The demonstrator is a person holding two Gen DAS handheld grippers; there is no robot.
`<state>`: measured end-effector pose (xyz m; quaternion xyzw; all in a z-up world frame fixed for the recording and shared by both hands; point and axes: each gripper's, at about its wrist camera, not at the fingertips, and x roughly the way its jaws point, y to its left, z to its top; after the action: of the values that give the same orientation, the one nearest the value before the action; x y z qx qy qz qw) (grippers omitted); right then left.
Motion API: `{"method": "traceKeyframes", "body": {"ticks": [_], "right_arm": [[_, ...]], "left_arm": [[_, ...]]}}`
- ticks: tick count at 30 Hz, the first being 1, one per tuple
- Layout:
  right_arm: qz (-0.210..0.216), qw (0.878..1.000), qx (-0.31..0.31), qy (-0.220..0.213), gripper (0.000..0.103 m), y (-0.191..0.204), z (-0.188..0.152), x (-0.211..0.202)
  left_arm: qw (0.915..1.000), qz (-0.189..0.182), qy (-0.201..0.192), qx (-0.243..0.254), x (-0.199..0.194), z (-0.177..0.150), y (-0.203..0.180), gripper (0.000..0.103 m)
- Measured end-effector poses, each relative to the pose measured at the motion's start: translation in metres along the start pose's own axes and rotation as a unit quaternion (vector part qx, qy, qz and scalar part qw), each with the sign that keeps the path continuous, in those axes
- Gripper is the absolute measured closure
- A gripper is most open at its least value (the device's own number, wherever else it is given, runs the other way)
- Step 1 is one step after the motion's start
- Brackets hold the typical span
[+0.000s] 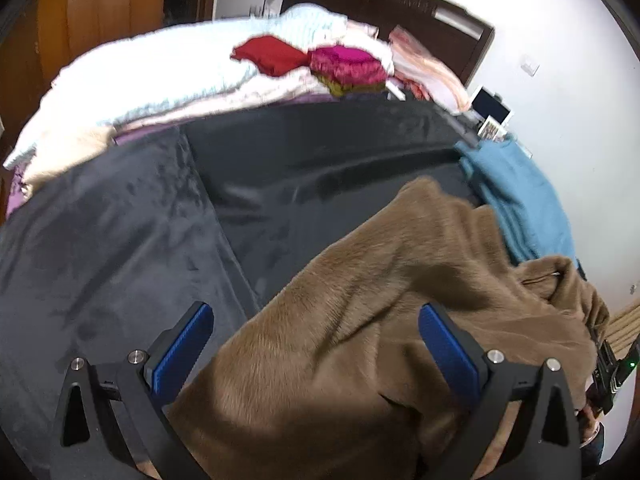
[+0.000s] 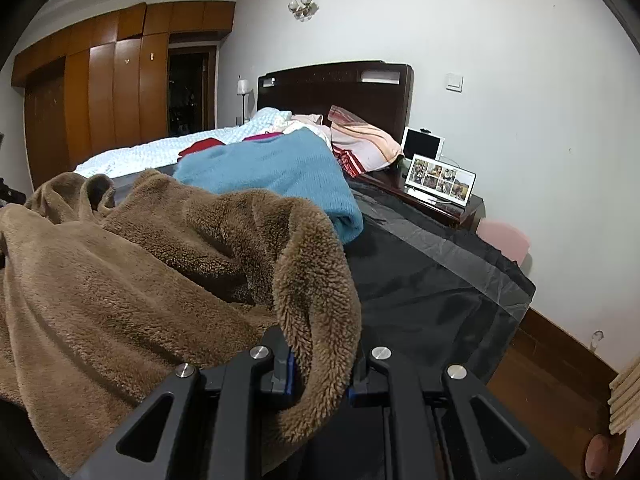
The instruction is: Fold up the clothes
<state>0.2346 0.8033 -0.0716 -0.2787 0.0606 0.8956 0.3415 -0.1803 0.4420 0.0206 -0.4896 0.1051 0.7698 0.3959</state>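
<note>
Left wrist view: your left gripper [image 1: 316, 344] hangs with jaws wide apart, nothing pinched, over the brown fleece garment [image 1: 360, 300], probably lining up a second hold. The fleece lies rumpled on the dark sheet [image 1: 120, 248], a blue sweater [image 1: 516, 200] just beyond it.

Right wrist view: your right gripper [image 2: 322, 372] is clamped on a fleece edge, likely an anchor for spreading. Beyond the fleece: headboard [image 2: 336, 84], wardrobe [image 2: 100, 96].

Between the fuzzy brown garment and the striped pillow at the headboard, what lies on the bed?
A blue knitted sweater, spread on the bed, in the right wrist view.
</note>
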Motion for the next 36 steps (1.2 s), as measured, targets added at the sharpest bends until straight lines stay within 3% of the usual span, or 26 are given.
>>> {"method": "traceKeyframes", "body": {"ticks": [2, 3, 7, 10, 19, 20, 23, 24, 28, 32, 36], "right_arm": [[0.001, 1.0, 0.0, 0.004, 0.087, -0.001, 0.0, 0.003], [0.002, 1.0, 0.0, 0.006, 0.087, -0.001, 0.0, 0.004], [0.011, 1.0, 0.001, 0.013, 0.087, -0.004, 0.0, 0.009], [0.019, 1.0, 0.003, 0.017, 0.087, -0.005, 0.001, 0.008], [0.096, 0.994, 0.048, 0.03, 0.079, -0.016, -0.001, -0.016], [0.099, 0.994, 0.047, 0.024, 0.072, -0.017, 0.001, -0.021], [0.094, 0.995, 0.038, -0.01, 0.026, -0.019, 0.005, -0.044], [0.094, 0.995, 0.036, -0.023, 0.023, -0.021, 0.008, -0.051], [0.114, 0.992, 0.037, -0.047, 0.023, -0.03, 0.028, -0.065], [0.148, 0.988, 0.03, -0.03, 0.023, -0.031, 0.055, -0.054], [0.2, 0.976, 0.065, 0.062, 0.023, -0.039, 0.07, 0.009]], "left_arm": [[0.9999, 0.0, 0.014, 0.0, 0.016, -0.003, 0.0, 0.002], [0.9998, 0.0, 0.018, 0.0, 0.021, -0.004, -0.001, 0.01], [0.9993, -0.009, 0.034, -0.01, 0.023, -0.013, 0.001, 0.066], [0.9996, -0.009, 0.024, -0.015, 0.011, -0.022, 0.001, 0.082], [0.9959, -0.009, -0.081, -0.04, -0.077, -0.07, 0.001, 0.086], [0.9947, -0.009, -0.092, -0.044, -0.086, -0.076, 0.0, 0.086], [0.9911, -0.004, -0.122, -0.053, -0.117, -0.091, 0.002, 0.086], [0.9903, -0.005, -0.128, -0.056, -0.125, -0.096, 0.004, 0.086], [0.9896, -0.001, -0.134, -0.051, -0.142, -0.106, 0.003, 0.086], [0.9899, 0.003, -0.132, -0.052, -0.142, -0.111, 0.003, 0.086], [0.9893, -0.001, -0.128, -0.069, -0.138, -0.113, 0.005, 0.086]]}}
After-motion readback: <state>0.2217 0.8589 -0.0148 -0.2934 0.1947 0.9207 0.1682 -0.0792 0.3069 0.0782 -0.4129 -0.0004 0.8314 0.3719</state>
